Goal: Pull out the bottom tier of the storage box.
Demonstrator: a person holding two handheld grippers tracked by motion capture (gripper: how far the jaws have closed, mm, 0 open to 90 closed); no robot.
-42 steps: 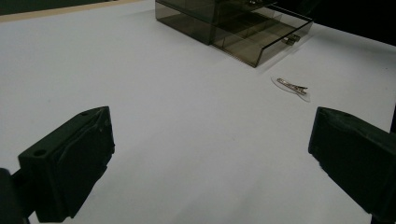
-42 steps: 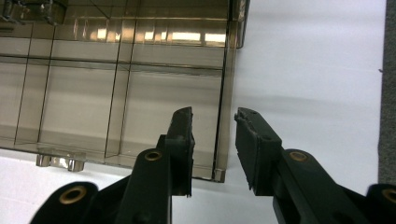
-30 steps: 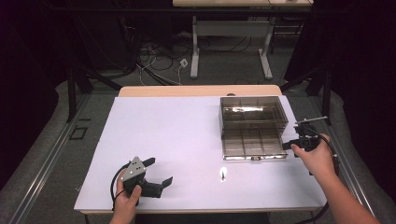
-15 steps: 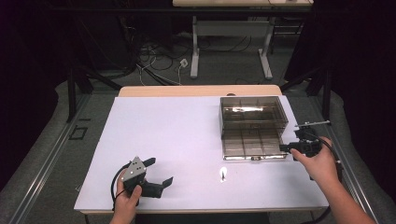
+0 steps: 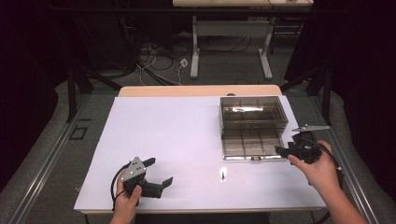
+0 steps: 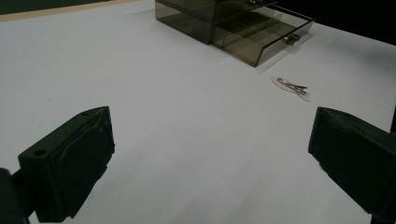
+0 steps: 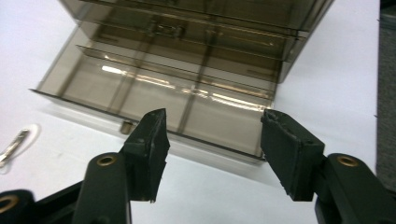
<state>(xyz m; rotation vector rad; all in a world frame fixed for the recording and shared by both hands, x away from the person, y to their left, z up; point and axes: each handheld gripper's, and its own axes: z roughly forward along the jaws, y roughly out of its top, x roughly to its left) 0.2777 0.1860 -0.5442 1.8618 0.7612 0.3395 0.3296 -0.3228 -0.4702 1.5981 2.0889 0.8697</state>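
A smoky clear drawer box (image 5: 252, 112) stands on the white table at the back right, its lower drawer (image 5: 252, 148) pulled out toward me. In the right gripper view the drawer (image 7: 159, 93) shows empty divided compartments and a small knob (image 7: 124, 126). My right gripper (image 5: 286, 144) hovers at the drawer's right front corner; its jaws have just been opening and nothing is between them (image 7: 215, 149). A metal hair clip on a white oval (image 5: 223, 173) lies in front of the drawer. My left gripper (image 5: 161, 171) rests open near the front left edge.
The white table sheet (image 5: 177, 135) ends close behind the left hand. In the left gripper view the clip (image 6: 292, 86) lies far ahead, the box (image 6: 233, 23) beyond it. Desk legs and cables stand on the floor behind the table.
The right gripper has drifted slightly toward the table's near side beside the drawer, and its jaws have spread. The left gripper, the box and the clip have not moved.
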